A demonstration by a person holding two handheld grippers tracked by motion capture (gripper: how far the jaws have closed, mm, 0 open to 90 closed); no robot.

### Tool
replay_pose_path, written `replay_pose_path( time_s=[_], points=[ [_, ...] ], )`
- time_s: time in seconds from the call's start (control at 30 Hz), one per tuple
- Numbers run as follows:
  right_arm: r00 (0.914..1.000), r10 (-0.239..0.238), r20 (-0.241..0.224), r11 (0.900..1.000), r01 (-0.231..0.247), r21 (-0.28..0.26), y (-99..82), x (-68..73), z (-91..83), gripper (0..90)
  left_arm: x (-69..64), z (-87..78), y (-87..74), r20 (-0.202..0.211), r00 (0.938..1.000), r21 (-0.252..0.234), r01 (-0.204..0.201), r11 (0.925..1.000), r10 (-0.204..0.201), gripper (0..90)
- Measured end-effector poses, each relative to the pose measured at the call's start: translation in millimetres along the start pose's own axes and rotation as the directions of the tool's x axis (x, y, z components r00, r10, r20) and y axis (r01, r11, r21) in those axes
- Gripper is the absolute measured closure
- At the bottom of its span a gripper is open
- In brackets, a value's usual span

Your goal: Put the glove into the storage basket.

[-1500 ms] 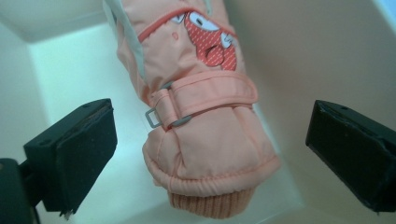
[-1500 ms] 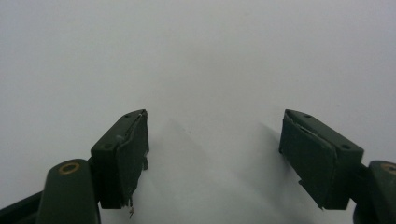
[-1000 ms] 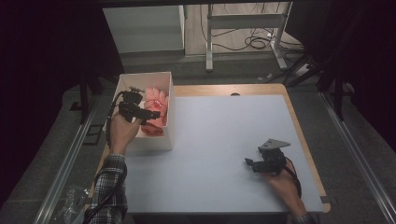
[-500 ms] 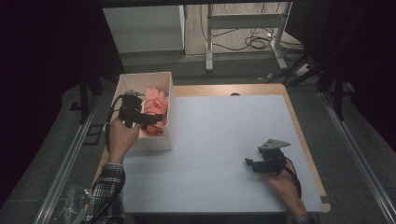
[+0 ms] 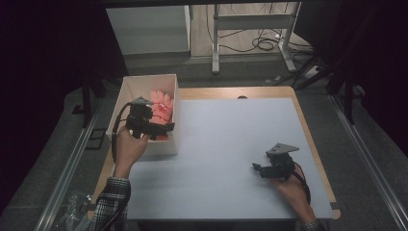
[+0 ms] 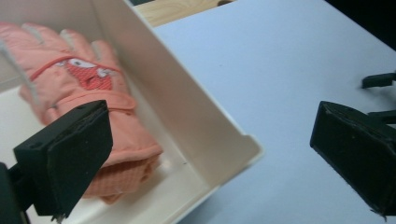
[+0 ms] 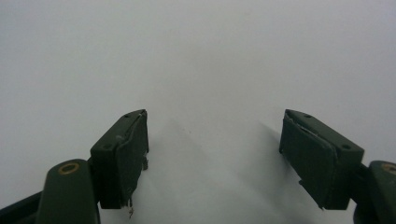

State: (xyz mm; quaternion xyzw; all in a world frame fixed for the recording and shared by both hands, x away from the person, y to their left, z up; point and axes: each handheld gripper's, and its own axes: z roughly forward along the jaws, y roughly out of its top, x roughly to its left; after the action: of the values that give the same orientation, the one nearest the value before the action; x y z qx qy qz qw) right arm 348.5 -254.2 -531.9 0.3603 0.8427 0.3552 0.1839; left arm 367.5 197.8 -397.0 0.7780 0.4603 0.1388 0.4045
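A pink-orange glove [image 6: 88,93] with a small face patch lies in a white open box [image 5: 171,89] at the table's left edge; the same glove [image 5: 161,103] appears from above. My left gripper [image 5: 162,131] hangs open over the box's right wall [image 6: 187,107], one jaw above the glove and the other above the table, holding nothing. In its own view the left gripper [image 6: 217,154] straddles that wall. My right gripper [image 5: 258,169] rests low at the table's right side, open and empty, and my right gripper [image 7: 215,158] has only table between its jaws.
The pale blue-grey tabletop [image 5: 231,144] spreads between the two hands, with a wooden border [image 5: 231,92] at the far edge. A desk frame and cables [image 5: 260,43] stand on the floor beyond. Dark floor and a metal rail [image 5: 72,163] lie to the left.
My left gripper has drifted a little toward the person and to the right, from over the box's inside to over its right wall. The right gripper stays put.
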Motion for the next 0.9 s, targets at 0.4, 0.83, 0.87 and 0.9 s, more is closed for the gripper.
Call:
replay_pose_path(
  time_s=[0.4,0.83,0.87,0.9],
  points=[
    [1.0,-0.001,0.001,1.0,0.001,0.002,0.1,-0.1,-0.2,24.0,-39.8,6.3,1.7,0.071,0.9929,-0.003,-0.095,0.9955,0.095,0.0],
    [1.0,-0.001,0.0,1.0,0.001,0.003,0.1,-0.1,-0.3,23.9,-73.9,23.2,-2.8,0.149,0.9772,-0.018,-0.15,0.9885,0.151,0.0],
    [1.0,0.0,0.0,1.0,0.0,0.003,0.1,-0.1,-0.3,23.9,-76.5,24.8,-3.7,0.157,0.9752,-0.02,-0.155,0.9877,0.157,0.0],
    [1.0,0.0,0.0,1.0,0.0,0.003,0.1,-0.1,-0.3,23.9,-79.3,26.5,-4.6,0.163,0.9733,-0.02,-0.161,0.9867,0.162,0.0]
  ],
)
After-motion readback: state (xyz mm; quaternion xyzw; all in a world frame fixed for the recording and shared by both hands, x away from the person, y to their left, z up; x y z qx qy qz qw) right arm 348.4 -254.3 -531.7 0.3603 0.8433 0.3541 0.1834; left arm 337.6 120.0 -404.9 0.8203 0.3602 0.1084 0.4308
